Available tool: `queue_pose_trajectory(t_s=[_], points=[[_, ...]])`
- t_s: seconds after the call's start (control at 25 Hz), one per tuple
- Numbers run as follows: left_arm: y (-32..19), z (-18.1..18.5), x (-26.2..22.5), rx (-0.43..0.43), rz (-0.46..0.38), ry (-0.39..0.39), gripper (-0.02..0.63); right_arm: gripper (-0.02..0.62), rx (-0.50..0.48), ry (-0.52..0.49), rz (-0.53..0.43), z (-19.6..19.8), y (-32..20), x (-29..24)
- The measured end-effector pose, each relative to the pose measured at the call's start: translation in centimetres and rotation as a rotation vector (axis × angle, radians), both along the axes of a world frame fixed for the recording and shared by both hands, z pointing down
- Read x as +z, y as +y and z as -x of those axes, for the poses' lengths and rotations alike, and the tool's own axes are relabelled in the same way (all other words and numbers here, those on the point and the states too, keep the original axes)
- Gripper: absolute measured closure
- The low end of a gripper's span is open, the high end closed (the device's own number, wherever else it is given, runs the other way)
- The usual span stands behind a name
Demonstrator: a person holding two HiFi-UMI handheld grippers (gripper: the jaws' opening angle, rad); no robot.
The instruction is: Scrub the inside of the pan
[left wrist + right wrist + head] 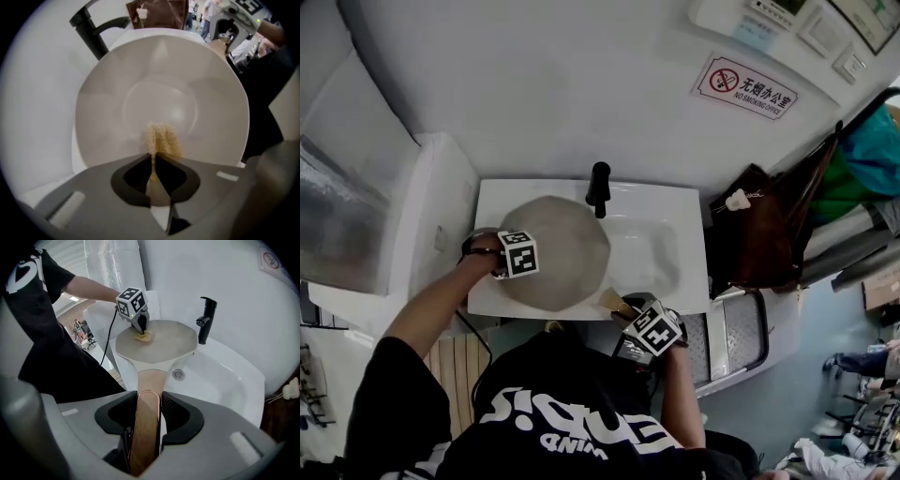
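Firmly, right claw (147, 403) grips pan handle (151, 380); left claw (153, 158) pinches scrubber (162, 138) inside pan (159, 89).

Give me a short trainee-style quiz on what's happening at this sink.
1. True or false: the right gripper has its jaws closed on the wooden handle of the pan.
2. What do the left gripper's jaws grip? A) a yellowish scrub pad B) a soap bar C) nothing
3. Which black fixture stands at the back edge of the sink?
Key: 1 true; 2 A; 3 the faucet.
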State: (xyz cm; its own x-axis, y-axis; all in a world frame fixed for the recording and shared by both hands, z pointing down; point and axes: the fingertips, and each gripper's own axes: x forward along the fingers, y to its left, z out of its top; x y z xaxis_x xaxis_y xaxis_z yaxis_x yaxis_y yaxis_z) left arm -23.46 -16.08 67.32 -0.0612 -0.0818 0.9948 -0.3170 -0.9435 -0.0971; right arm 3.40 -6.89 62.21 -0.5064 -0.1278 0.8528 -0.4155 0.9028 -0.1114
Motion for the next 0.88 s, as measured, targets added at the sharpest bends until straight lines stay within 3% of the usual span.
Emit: queue_pose_trajectory(t_s=[0.28, 0.52, 0.72, 0.88], points=[[4.8, -2.8, 0.7, 0.058, 0.143, 0.016, 0.581, 0.423, -0.009, -0.011, -0.018, 0.4, -0.2, -0.6], [7.7, -6.4, 0.5, 0.084, 0.251, 0.086, 0.583, 0.423, -0.010, -0.018, -0.019, 0.5, -0.3, -0.7], [8.3, -8.1, -0.3, 0.055, 0.284, 0.101, 0.583, 0.423, -0.011, -0.016, -0.017, 0.5, -0.2, -0.6], [8.2, -10.3, -0.1, 0.046, 0.297, 0.162, 0.583, 0.423, -0.012, -0.017, -0.020, 0.5, -0.3, -0.7]])
